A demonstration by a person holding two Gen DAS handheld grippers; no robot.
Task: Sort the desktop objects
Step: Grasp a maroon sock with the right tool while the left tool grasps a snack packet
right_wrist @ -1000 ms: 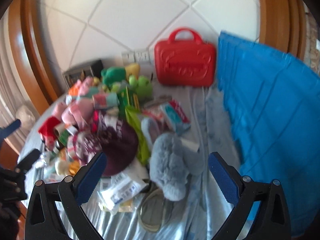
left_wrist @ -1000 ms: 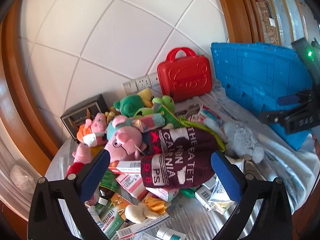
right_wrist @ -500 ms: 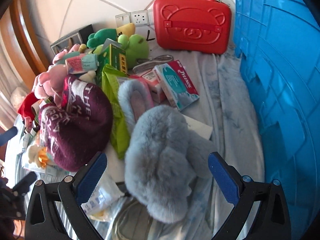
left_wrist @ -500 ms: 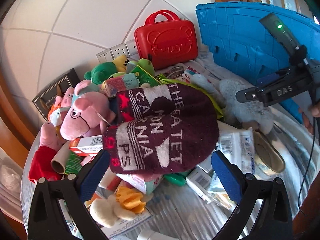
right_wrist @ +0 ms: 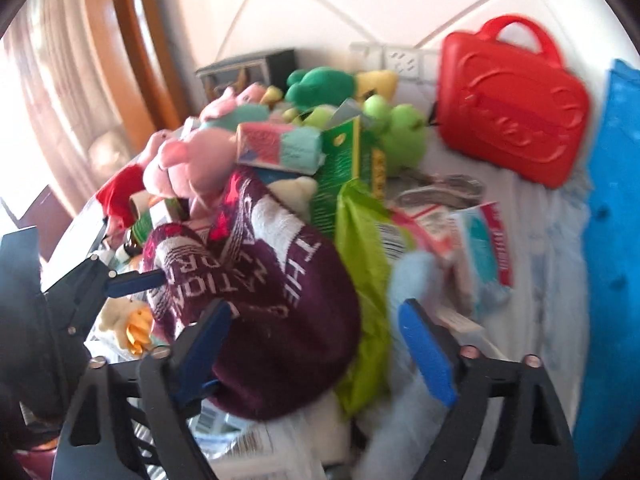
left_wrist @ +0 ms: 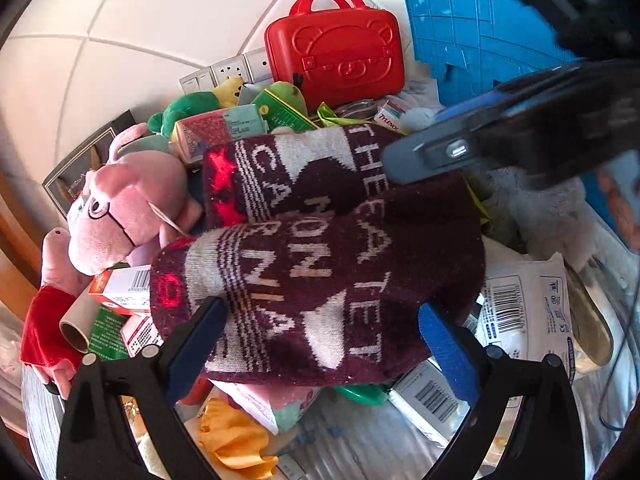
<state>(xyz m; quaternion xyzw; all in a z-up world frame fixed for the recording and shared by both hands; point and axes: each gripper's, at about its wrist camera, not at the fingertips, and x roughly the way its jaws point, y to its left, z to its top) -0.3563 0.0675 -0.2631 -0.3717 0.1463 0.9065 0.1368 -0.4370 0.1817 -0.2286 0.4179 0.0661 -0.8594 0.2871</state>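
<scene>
A maroon knit hat with white lettering point(left_wrist: 320, 256) lies on top of a heap of toys and boxes. My left gripper point(left_wrist: 320, 344) is open with its fingers either side of the hat's near edge. My right gripper point(right_wrist: 316, 344) is open over the hat point(right_wrist: 280, 288) and a lime green bag point(right_wrist: 360, 240); its left finger touches the hat. In the left wrist view the right gripper point(left_wrist: 520, 136) hangs above the hat. The left gripper's fingertips point(right_wrist: 136, 280) show at the hat's left side.
A red toy case point(left_wrist: 336, 44) stands at the back wall. A blue crate point(left_wrist: 480, 32) stands at the right. A pink pig plush point(left_wrist: 128, 208), green plush point(right_wrist: 320, 84), medicine boxes point(right_wrist: 280, 148) and a grey fluffy slipper point(left_wrist: 552, 216) crowd the pile.
Both grippers have moved in close to the maroon hat. The right gripper swung left from the grey slipper to over the hat. Both stay open.
</scene>
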